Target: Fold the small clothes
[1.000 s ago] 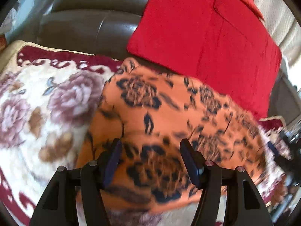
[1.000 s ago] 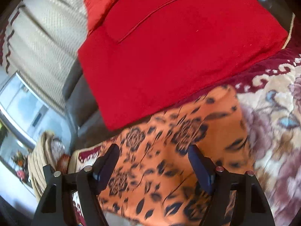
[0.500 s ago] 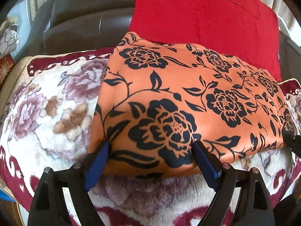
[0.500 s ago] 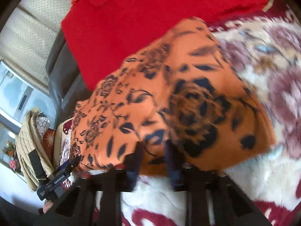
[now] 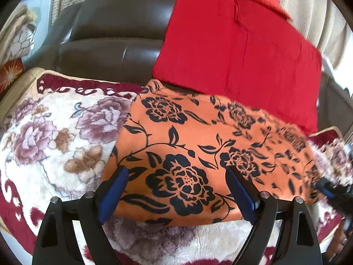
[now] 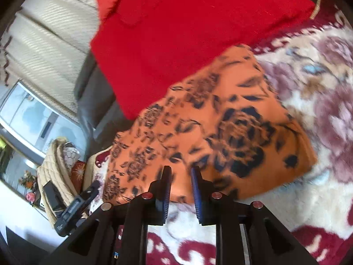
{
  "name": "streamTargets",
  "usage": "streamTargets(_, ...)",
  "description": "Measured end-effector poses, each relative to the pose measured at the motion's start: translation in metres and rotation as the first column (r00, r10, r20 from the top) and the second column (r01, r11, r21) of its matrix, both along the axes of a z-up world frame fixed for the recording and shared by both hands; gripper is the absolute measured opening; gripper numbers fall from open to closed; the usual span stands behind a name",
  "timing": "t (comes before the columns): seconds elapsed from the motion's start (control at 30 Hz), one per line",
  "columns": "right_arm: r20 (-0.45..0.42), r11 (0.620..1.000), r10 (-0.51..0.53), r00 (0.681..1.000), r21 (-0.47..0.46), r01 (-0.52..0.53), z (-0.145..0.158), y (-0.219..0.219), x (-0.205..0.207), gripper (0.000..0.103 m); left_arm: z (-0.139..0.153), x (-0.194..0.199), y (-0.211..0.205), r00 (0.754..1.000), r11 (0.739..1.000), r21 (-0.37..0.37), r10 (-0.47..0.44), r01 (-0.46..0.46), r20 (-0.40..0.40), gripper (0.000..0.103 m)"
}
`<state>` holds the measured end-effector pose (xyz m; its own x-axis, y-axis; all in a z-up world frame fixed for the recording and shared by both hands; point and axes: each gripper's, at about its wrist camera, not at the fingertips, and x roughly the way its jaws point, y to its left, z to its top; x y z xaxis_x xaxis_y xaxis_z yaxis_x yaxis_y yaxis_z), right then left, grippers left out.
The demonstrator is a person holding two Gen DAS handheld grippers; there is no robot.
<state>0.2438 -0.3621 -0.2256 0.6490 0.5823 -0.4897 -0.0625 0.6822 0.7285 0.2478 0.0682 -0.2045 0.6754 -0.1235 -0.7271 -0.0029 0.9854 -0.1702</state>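
An orange garment [image 5: 198, 154] printed with black roses lies folded into a flat rectangle across the middle of the left wrist view, resting on a plush floral blanket [image 5: 55, 137] in cream, mauve and maroon. The left gripper [image 5: 176, 190], at the lower centre of that frame, stands wide open, its blue-padded fingers [image 5: 112, 194] spread over the garment's near edge and holding nothing. Behind the garment, in the upper right, a red cushion [image 5: 238, 50] leans on the dark brown leather sofa back [image 5: 114, 39]; the garment's far edge reaches its base.

In the blurred right wrist view, the same orange garment [image 6: 220, 132] fills the centre, with the red cushion [image 6: 187, 33] above it and the blanket [image 6: 320, 88] to the right. The right gripper [image 6: 181, 176], at the lower centre, is nearly closed, a narrow gap left between its fingers at the garment's near edge; whether cloth is pinched there cannot be made out.
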Motion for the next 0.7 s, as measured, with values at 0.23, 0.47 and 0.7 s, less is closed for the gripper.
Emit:
streamTargets(0.23,-0.024,0.999,0.033,0.999,-0.03,-0.034,0.001,0.036,0.019,0.025,-0.014,0.009,-0.041,0.997,0.98,0.185,-0.062,0.069,-0.047,0.09)
streamTargets(0.47,-0.121,0.999,-0.001,0.993,-0.05,-0.005,-0.024,0.053,0.041,0.028,-0.035,0.013,-0.061,0.996,0.931,0.355,-0.06,0.081,-0.07,0.102)
streamTargets(0.7,-0.043,0.998,0.004,0.999,-0.065,-0.006,-0.007,0.047,0.032,0.03,-0.013,0.008,-0.04,0.999,0.966,0.256,-0.042,0.046,-0.021,0.102)
